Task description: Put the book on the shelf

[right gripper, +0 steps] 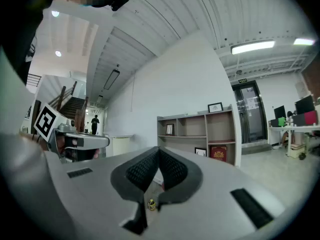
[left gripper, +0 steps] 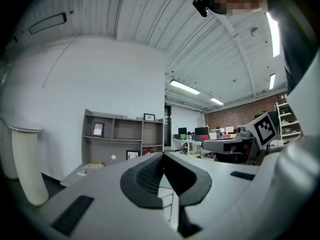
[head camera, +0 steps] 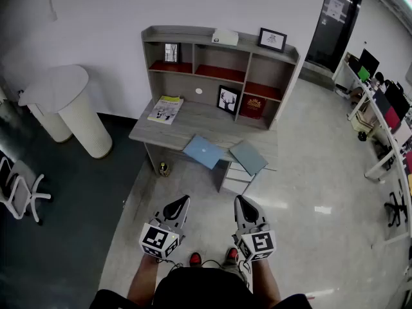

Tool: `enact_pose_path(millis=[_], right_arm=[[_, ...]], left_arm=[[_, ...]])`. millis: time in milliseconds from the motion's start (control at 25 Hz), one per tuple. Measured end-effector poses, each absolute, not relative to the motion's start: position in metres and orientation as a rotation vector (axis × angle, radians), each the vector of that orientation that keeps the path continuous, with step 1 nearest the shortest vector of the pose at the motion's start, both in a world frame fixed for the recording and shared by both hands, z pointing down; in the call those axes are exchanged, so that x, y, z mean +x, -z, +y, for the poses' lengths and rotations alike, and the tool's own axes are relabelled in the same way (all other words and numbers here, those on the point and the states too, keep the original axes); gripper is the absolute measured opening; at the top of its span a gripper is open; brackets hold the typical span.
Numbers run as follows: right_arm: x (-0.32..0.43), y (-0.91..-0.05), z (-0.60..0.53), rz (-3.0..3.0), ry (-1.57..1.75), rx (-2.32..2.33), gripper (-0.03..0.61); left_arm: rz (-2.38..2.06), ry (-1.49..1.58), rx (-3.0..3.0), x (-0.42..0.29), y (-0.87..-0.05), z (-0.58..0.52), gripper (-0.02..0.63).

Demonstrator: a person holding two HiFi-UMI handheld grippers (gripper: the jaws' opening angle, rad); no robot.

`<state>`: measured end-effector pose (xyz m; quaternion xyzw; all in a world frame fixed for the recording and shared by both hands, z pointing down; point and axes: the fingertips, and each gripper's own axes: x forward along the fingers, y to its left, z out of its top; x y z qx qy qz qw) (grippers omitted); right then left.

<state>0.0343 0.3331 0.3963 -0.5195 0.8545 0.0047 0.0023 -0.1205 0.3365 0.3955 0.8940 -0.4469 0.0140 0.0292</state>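
Observation:
A grey desk (head camera: 193, 124) with a shelf unit (head camera: 219, 60) stands against the wall ahead. On the desk lie a yellow-white book (head camera: 166, 109) at the left, a blue book (head camera: 203, 151) overhanging the front edge, and a grey-green book (head camera: 248, 157) beside it. A red book (head camera: 253, 107) stands in the lower right compartment. My left gripper (head camera: 181, 204) and right gripper (head camera: 240, 203) hover over the floor well short of the desk, side by side, both shut and holding nothing. The shelf unit (left gripper: 122, 139) and yellow-white book (left gripper: 91, 166) show beyond the left gripper (left gripper: 162, 156). The right gripper (right gripper: 158, 151) points toward the shelf unit (right gripper: 200, 134).
A white round pedestal table (head camera: 64, 105) stands left of the desk. A small bottle (head camera: 164, 168) sits on the floor by the desk leg. Drawers (head camera: 237, 177) sit under the desk. Office desks and chairs (head camera: 380, 102) line the right side. Framed pictures (head camera: 227, 100) stand on the shelves.

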Motion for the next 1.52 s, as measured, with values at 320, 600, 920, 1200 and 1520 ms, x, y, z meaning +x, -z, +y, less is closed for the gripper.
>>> enact_pose_path(millis=[320, 600, 920, 1200, 1520], right_arm=[[0.01, -0.399, 0.328, 2.703, -0.016, -1.597, 0.029], [-0.018, -0.404, 0.319, 2.731, -0.051, -1.602, 0.031], [-0.039, -0.42, 0.284, 2.791, -0.047, -1.601, 0.031], [-0.06, -0.434, 0.23, 2.833, -0.049, -1.548, 0.031], [-0.059, -0.432, 0.136, 2.823, -0.028, -1.557, 0.031]], left_arm=[[-1.39, -0.032, 2.754, -0.142, -0.396, 0.33, 0.003], [-1.416, -0.048, 2.737, -0.171, -0.403, 0.324, 0.003], [-1.451, -0.061, 2.684, -0.192, -0.418, 0.303, 0.003], [-1.489, -0.062, 2.644, -0.209, -0.427, 0.254, 0.003], [-1.472, -0.073, 2.632, -0.207, -0.431, 0.154, 0.003]])
